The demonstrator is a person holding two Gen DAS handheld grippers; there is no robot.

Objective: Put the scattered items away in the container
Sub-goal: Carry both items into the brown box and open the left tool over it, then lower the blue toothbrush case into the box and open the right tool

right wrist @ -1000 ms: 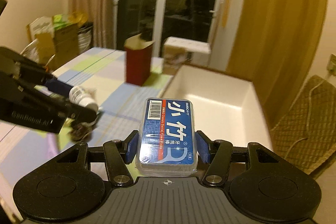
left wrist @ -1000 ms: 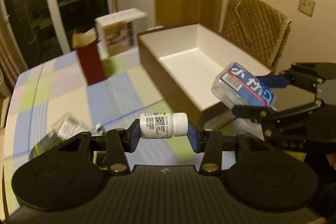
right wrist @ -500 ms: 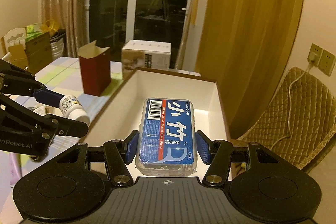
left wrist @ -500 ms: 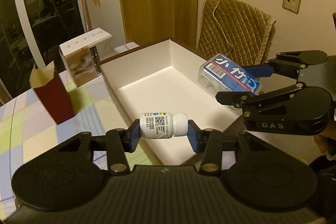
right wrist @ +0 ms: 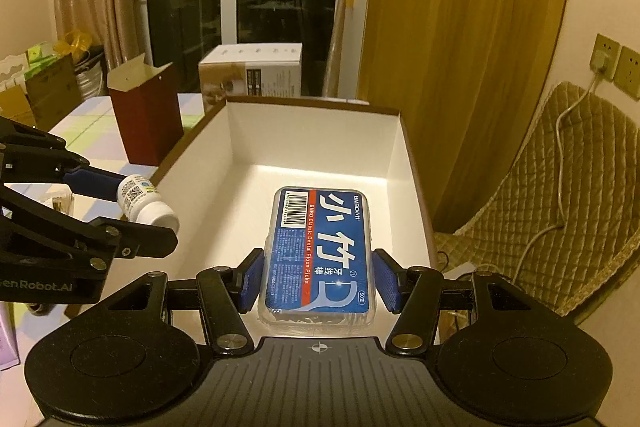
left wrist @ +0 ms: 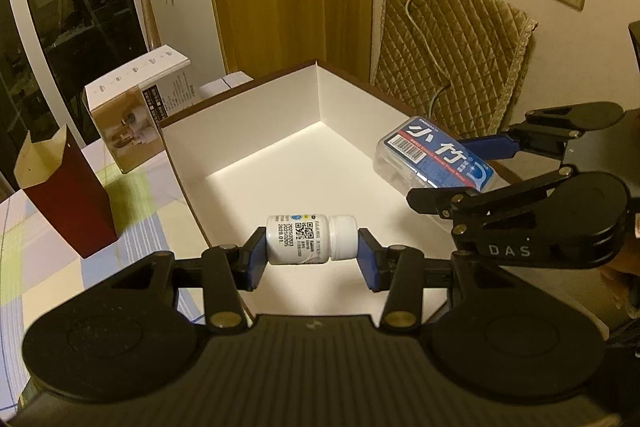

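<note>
My left gripper is shut on a small white pill bottle, held sideways by its ends over the near left part of the white-lined open box. In the right wrist view the same bottle hangs just over the box's left wall. My right gripper is shut on a clear case of dental floss picks with a blue label, held flat above the box's floor. From the left wrist view that floss case hovers over the box's right side, in the right gripper.
A dark red open carton and a white product box stand on the checked tablecloth left of the container. A quilted chair back with a cable stands behind it. Some small items lie on the table behind the left gripper.
Both grippers have travelled with their loads from beside the table toward the box and now hang over its inside, a little lower. The scattered packets on the cloth have left the left wrist view.
</note>
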